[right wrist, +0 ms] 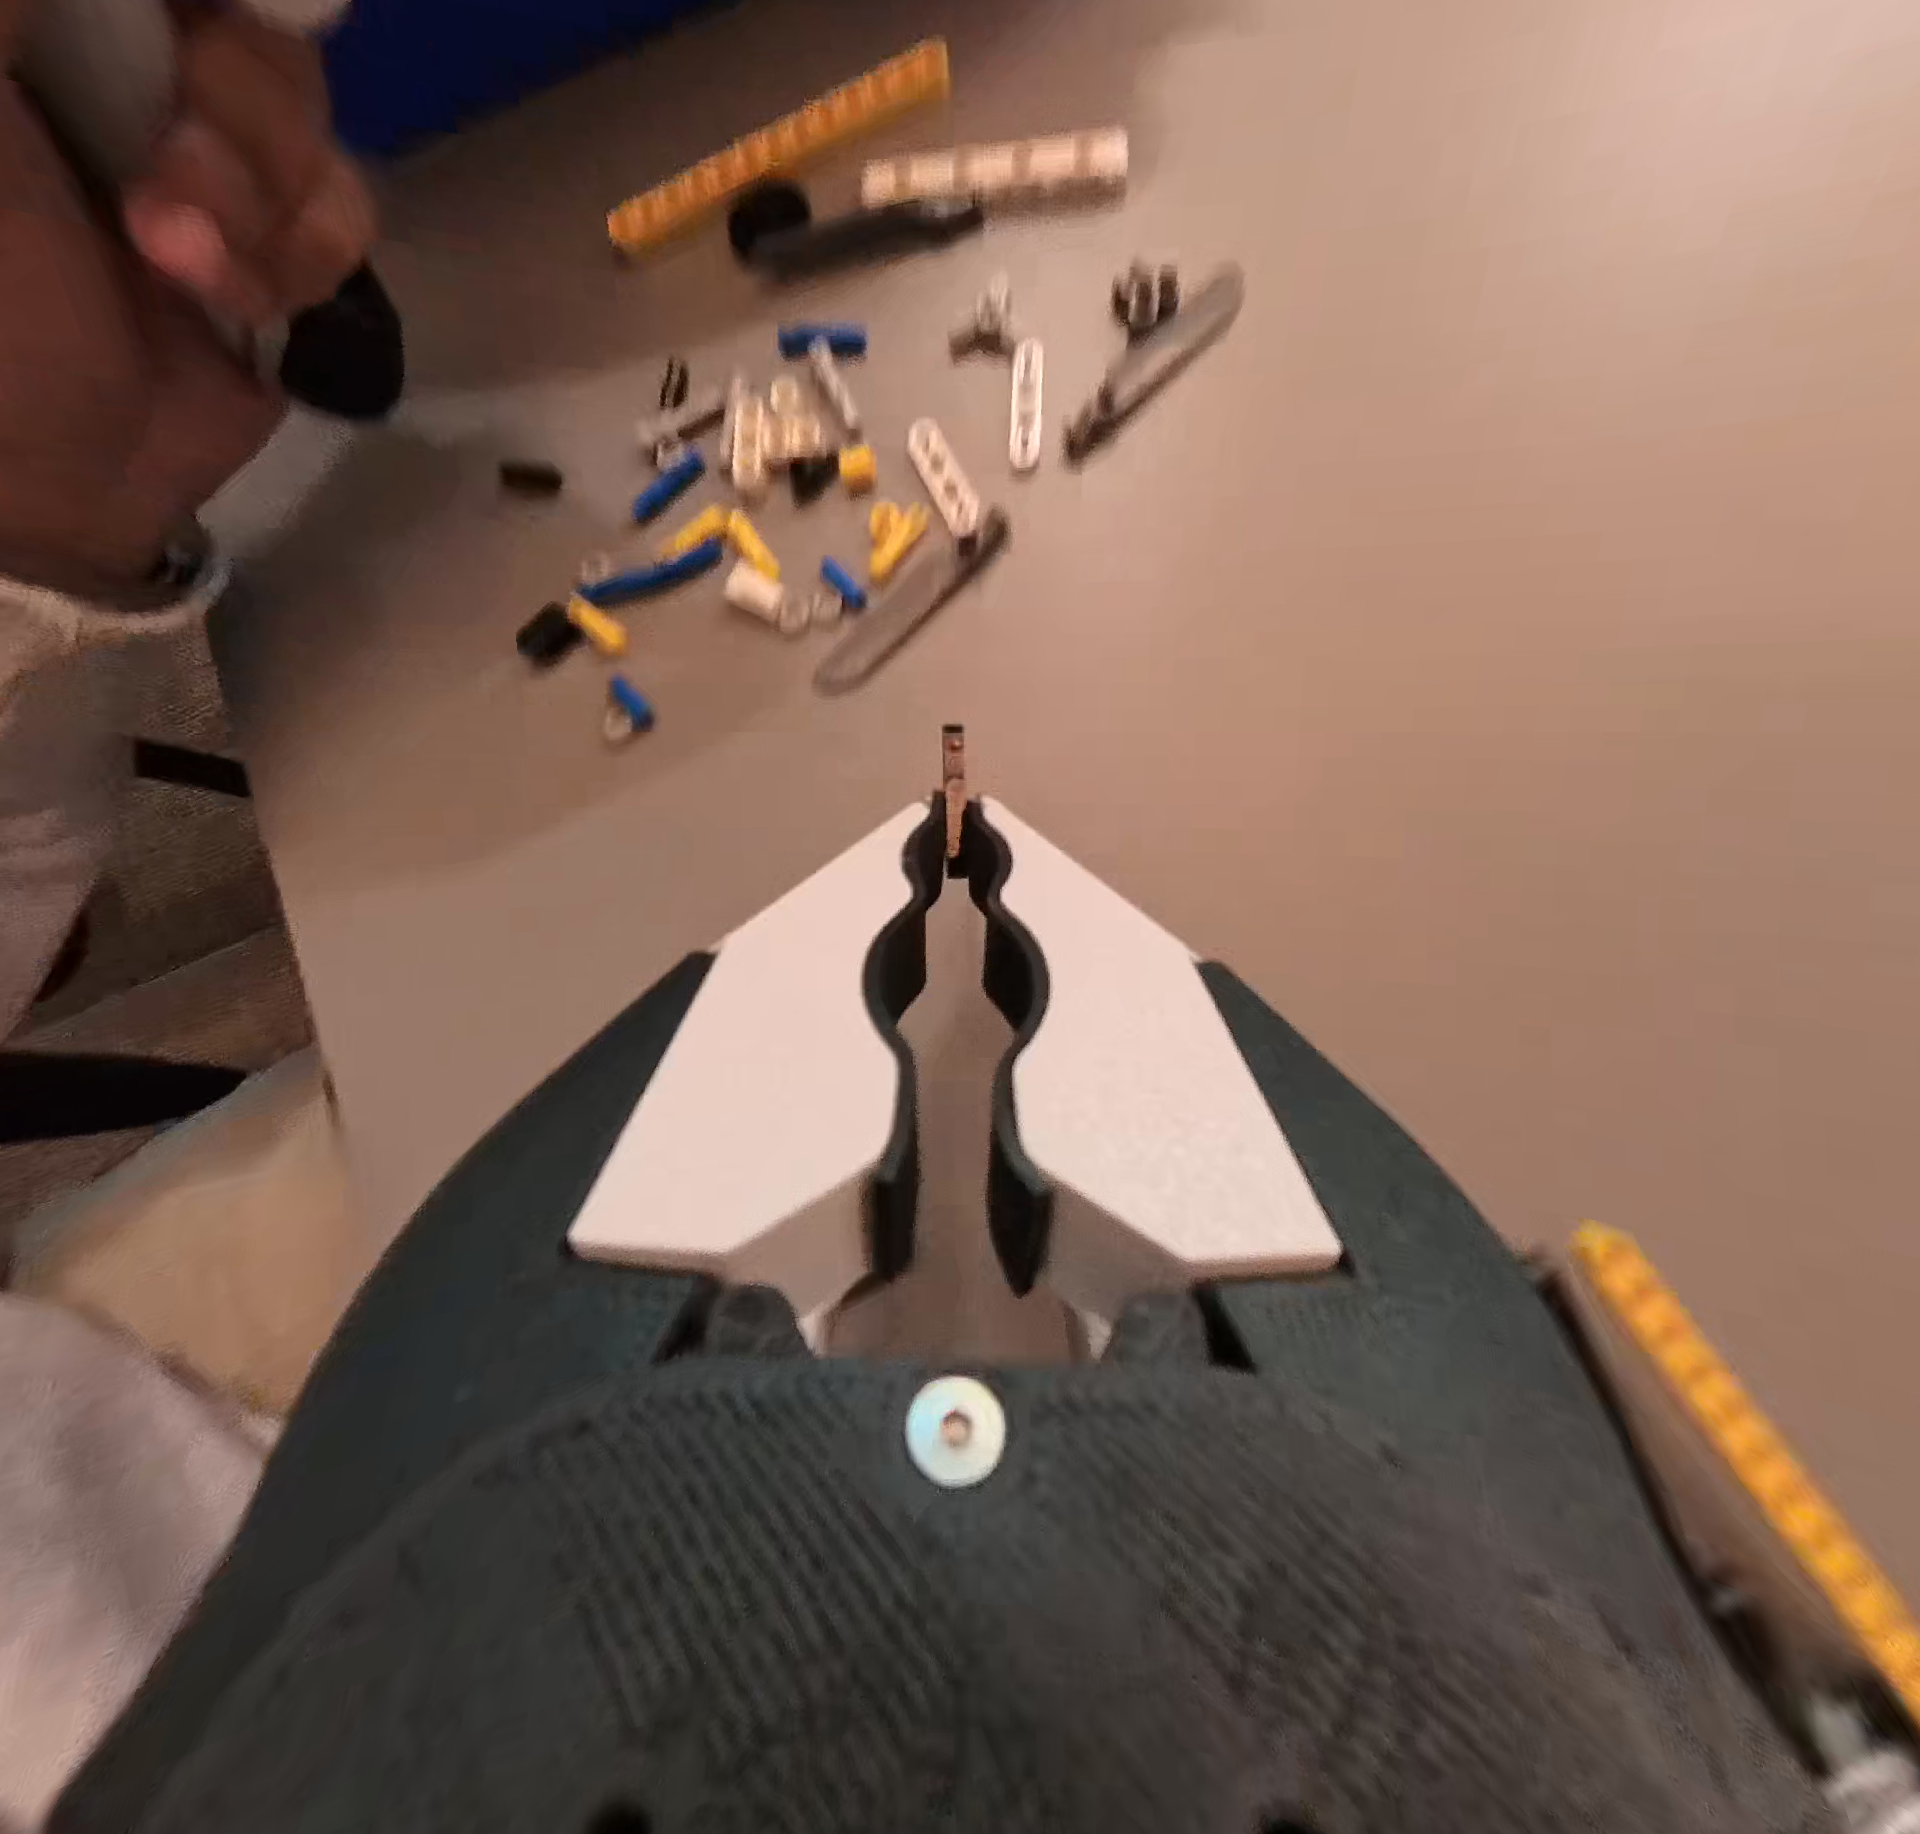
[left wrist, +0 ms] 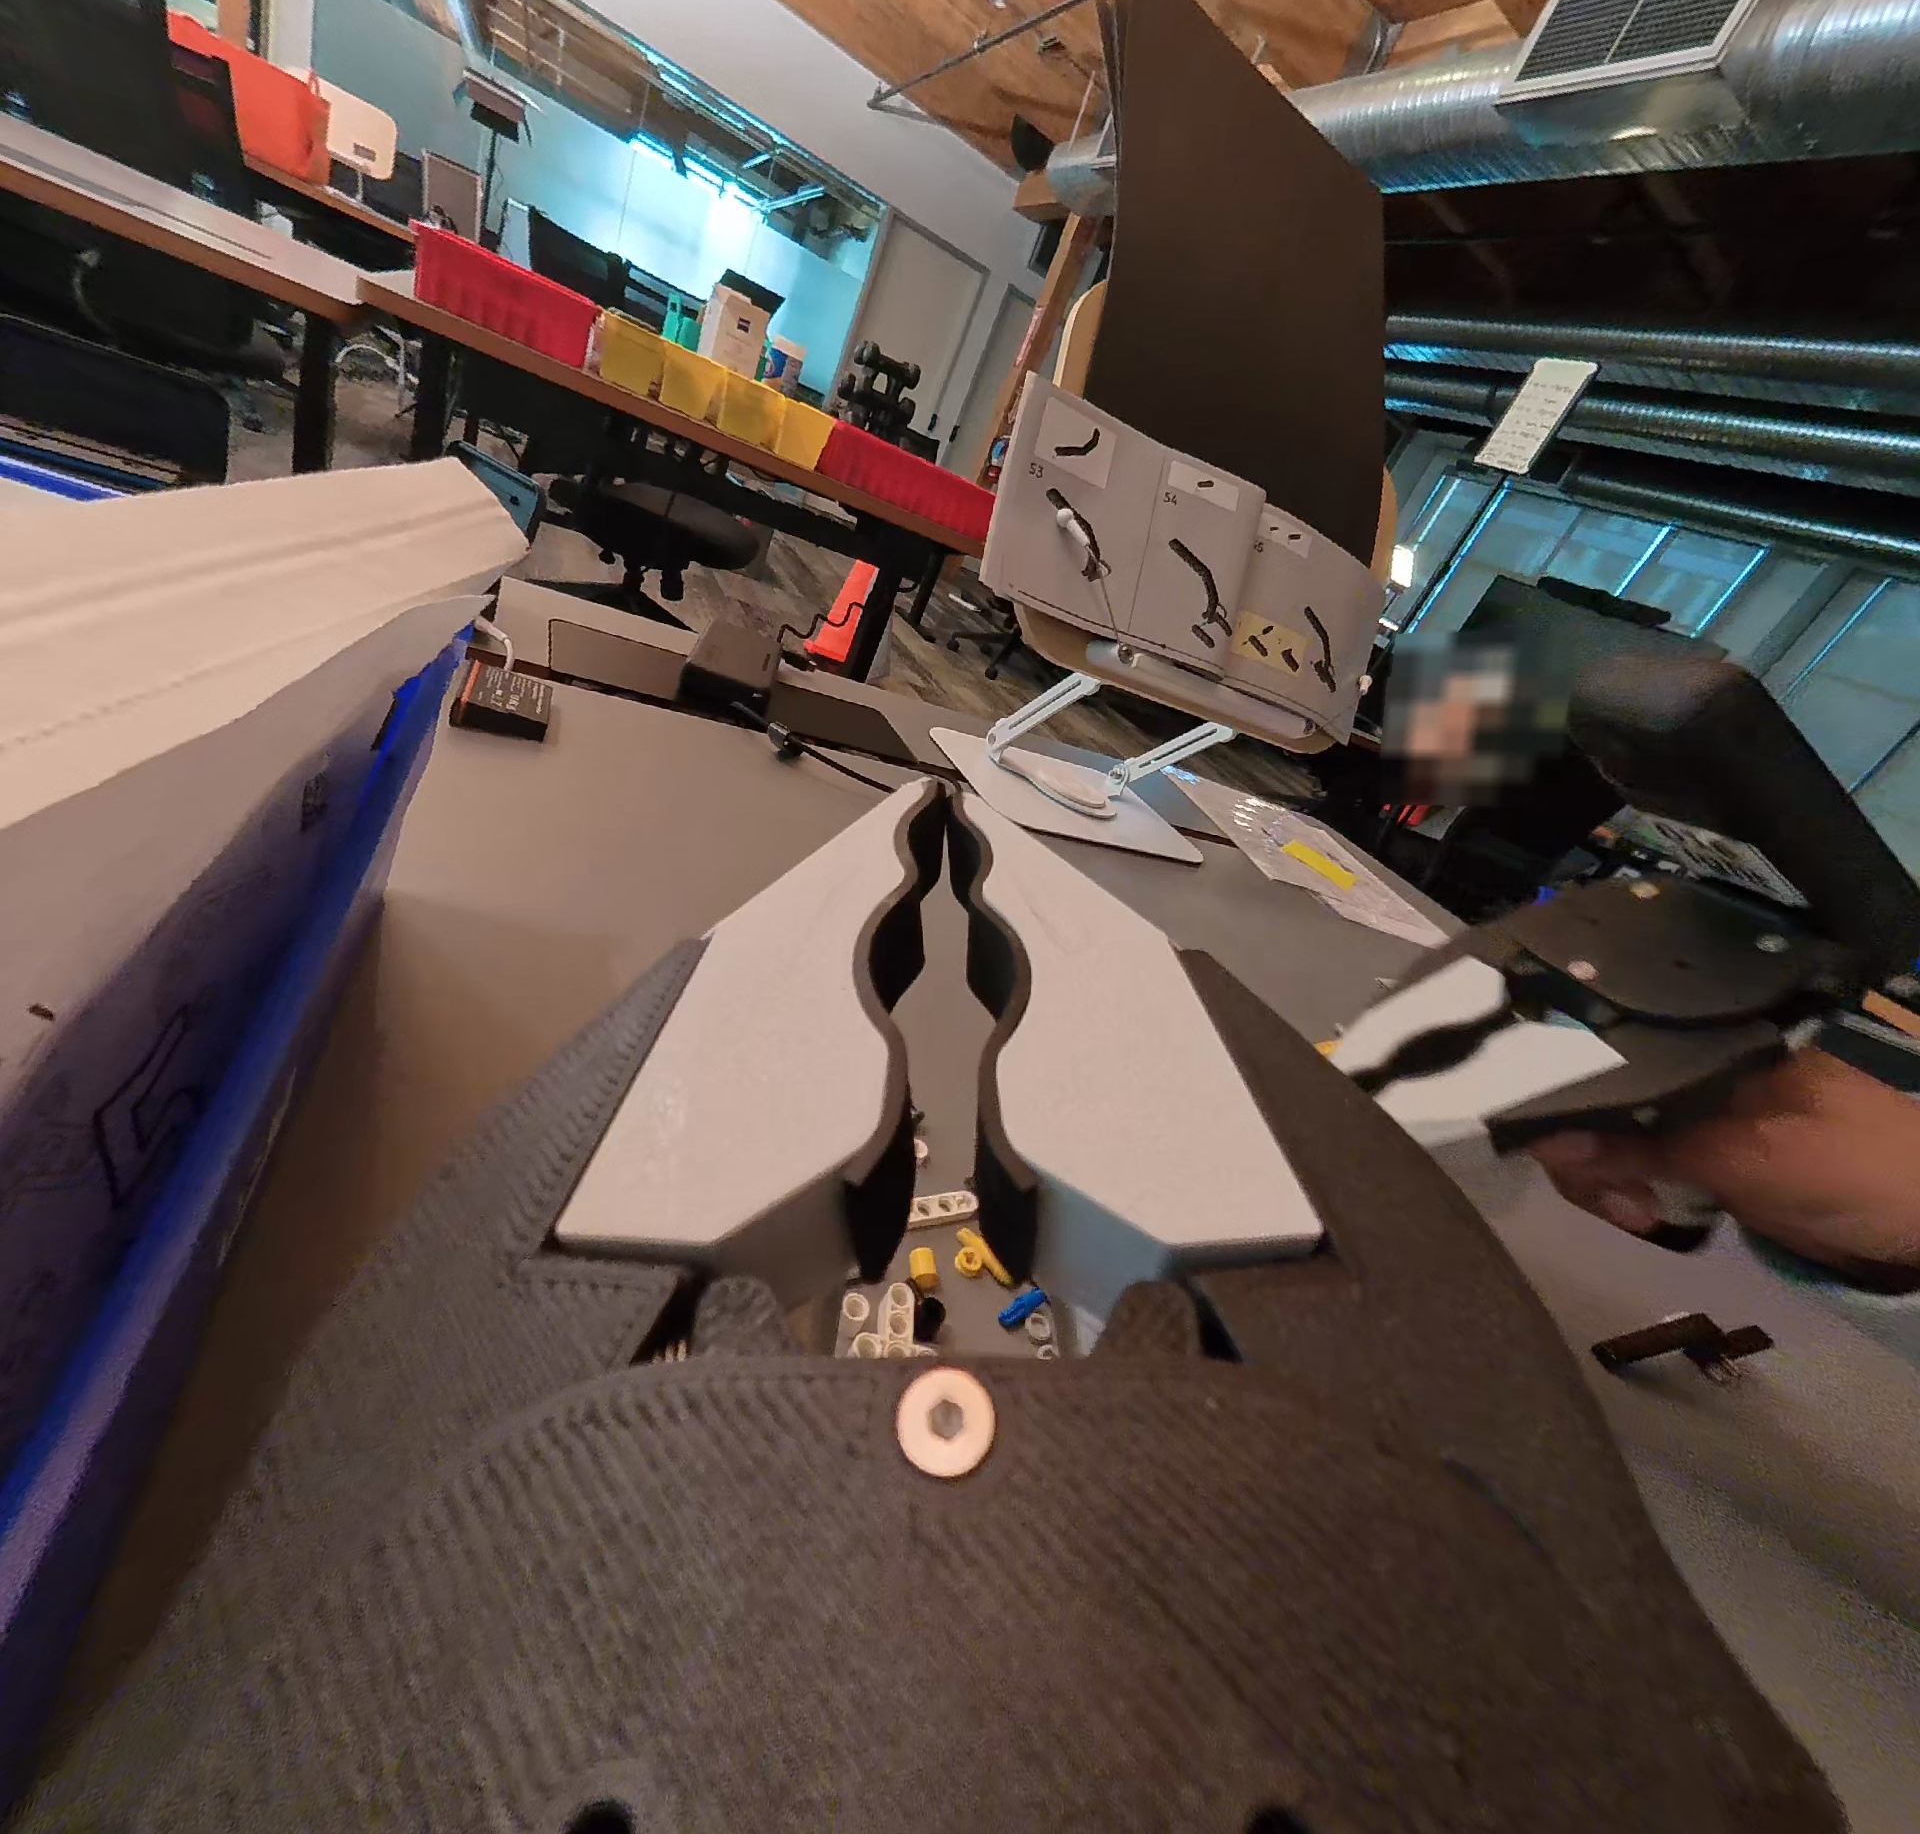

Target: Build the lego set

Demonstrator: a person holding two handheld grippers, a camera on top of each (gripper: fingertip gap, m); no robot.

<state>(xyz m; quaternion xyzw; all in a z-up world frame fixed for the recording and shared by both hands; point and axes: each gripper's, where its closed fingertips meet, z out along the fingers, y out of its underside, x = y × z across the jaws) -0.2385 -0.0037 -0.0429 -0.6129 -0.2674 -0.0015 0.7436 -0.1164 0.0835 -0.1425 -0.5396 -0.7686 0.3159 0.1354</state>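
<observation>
My right gripper point(right wrist: 954, 820) is shut on a small thin dark lego piece point(right wrist: 953, 758) that sticks out past its tips, above the grey table. A blurred pile of small blue, yellow, white and black lego pieces point(right wrist: 779, 506) lies ahead of it. A long yellow beam point(right wrist: 779, 158), a white beam point(right wrist: 997, 163) and a black part point(right wrist: 852, 231) lie beyond the pile. My left gripper point(left wrist: 943, 799) is shut with nothing seen between its tips. Some loose pieces point(left wrist: 935, 1275) show through its gap. The right gripper also shows in the left wrist view point(left wrist: 1455, 1046).
An instruction booklet point(left wrist: 1174, 558) stands open on a stand at the back. A blue box point(left wrist: 208, 953) with white paper on it is on the left. A small black assembly point(left wrist: 1683, 1348) lies on the table at right. Another yellow beam point(right wrist: 1745, 1452) lies at lower right. A hand point(right wrist: 156, 226) is at upper left. Some 20 centimetres of space lies between my two pairs of fingers. The right tips stand about 20 centimetres off the yellow beam point(right wrist: 1745, 1452).
</observation>
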